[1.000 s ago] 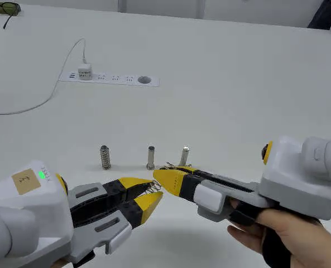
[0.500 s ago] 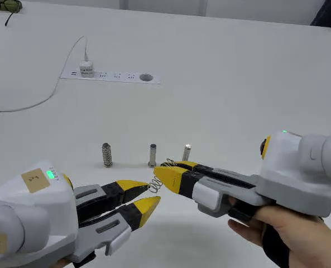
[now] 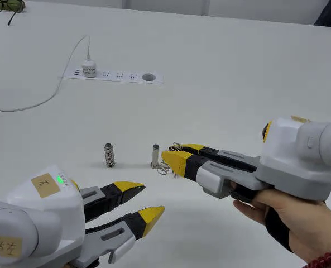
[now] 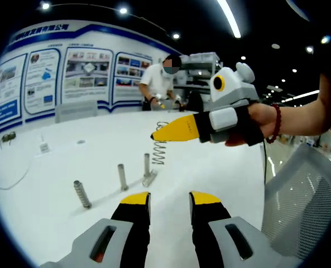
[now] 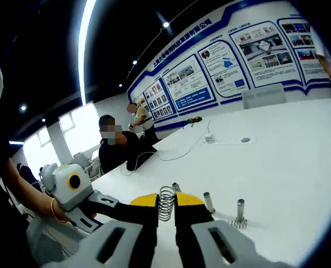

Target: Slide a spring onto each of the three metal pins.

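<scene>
- The white workbench (image 3: 238,84) is bare in front of the person apart from the row of three pins, well short of the power strip (image 3: 112,75) at the back.
- The right gripper (image 3: 172,151) is on the move! A second ago it sat lower, tip to tip with its partner. Now it has swung up to the row, jaws clamped across the held spring (image 5: 166,202).
- The left gripper (image 3: 153,198) has let go and dropped back toward the person. Its jaws were nipped in on the coil a second ago; now they stand spread with nothing between them. The handover looks done.
- Left pin (image 3: 109,155): already dressed, with the fitted spring (image 4: 82,194) down around it.
- Middle pin (image 3: 156,156): bare, with the right gripper's tip just beside it in the head view.
- Right pin (image 5: 240,207): bare as well, the nearest of the row in the right gripper view.
- The held spring stands roughly upright in the grip, with coil ends poking out above and below the jaws and the lower end hanging free.
- A loose spring (image 5: 235,224) lies flat on the bench at the foot of the right pin, waiting its turn.
- So that's one pin done and a second spring arriving. The next move likely calls for setting the hanging end squarely over a bare pin's top before lowering.
</scene>
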{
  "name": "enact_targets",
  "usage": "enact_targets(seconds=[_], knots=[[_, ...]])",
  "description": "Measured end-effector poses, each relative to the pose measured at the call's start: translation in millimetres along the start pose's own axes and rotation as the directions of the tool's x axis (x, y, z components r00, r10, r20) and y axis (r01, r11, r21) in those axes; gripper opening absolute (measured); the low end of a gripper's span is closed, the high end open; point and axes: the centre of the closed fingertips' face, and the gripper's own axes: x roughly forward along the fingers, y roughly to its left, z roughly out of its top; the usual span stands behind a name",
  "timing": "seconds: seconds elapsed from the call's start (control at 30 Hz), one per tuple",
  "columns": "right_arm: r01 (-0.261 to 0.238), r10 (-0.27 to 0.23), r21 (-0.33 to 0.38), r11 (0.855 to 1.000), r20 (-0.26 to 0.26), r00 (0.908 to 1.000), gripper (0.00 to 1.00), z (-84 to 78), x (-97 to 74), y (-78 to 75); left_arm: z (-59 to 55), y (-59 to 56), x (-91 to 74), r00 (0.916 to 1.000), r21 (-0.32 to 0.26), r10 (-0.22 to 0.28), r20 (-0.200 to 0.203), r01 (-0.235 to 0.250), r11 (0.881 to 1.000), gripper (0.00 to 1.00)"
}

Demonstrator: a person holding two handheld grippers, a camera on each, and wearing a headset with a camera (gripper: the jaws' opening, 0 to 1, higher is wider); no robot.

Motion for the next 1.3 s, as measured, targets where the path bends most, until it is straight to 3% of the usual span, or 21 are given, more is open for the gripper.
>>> enact_targets(seconds=[0.3, 0.73, 1.3], knots=[[0.024, -0.026, -0.084, 0.996, -0.016, 0.9995, 0.12, 5.2, 10.8, -11.9, -3.9, 2.2, 0.5, 0.9998, 0.0, 0.014, -0.014, -0.014, 1.0, 0.34], [0.066, -0.07, -0.151, 0.986, -0.017, 0.9974, 0.12, 8.1, 28.6, -28.7, -10.3, 8.5, -0.1, 0.998, 0.016, 0.051, -0.039, -0.05, 0.999, 0.39], [0.11, -0.114, -0.16, 0.981, -0.015, 0.9933, 0.12, 2.6, 49.7, -50.8, -13.6, 14.8, -1.7, 0.9968, -0.004, 0.067, -0.044, -0.067, 0.998, 0.47]])
